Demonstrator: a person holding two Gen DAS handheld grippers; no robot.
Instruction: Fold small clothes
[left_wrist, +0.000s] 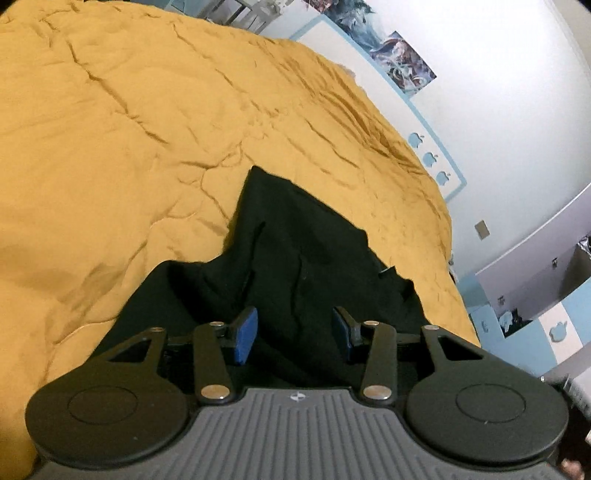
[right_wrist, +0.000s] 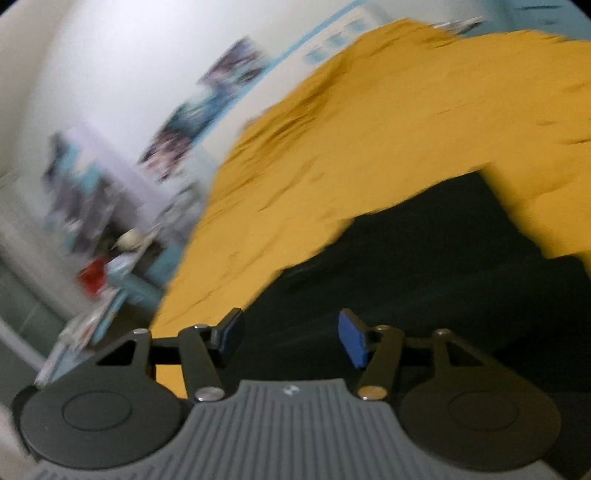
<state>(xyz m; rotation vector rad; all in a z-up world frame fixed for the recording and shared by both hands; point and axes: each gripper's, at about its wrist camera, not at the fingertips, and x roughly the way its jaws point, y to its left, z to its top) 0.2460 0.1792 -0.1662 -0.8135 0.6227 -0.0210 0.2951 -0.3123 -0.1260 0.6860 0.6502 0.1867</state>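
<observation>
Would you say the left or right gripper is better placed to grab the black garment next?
Probably left: the left gripper sits open over the black garment; the right gripper, also open, is at its edge.

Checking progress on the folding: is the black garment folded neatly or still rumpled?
Rumpled. The black garment lies on the yellow bedspread with ragged edges and creases, not in a tidy rectangle.

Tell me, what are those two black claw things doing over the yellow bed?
A person is holding two grippers to fold a black garment lying on the mustard-yellow bedspread. The left gripper is above the cloth with its jaws apart, gripping nothing. The right gripper is open over the same dark cloth too, though its view is blurred. Nothing looks neatly folded yet.
</observation>
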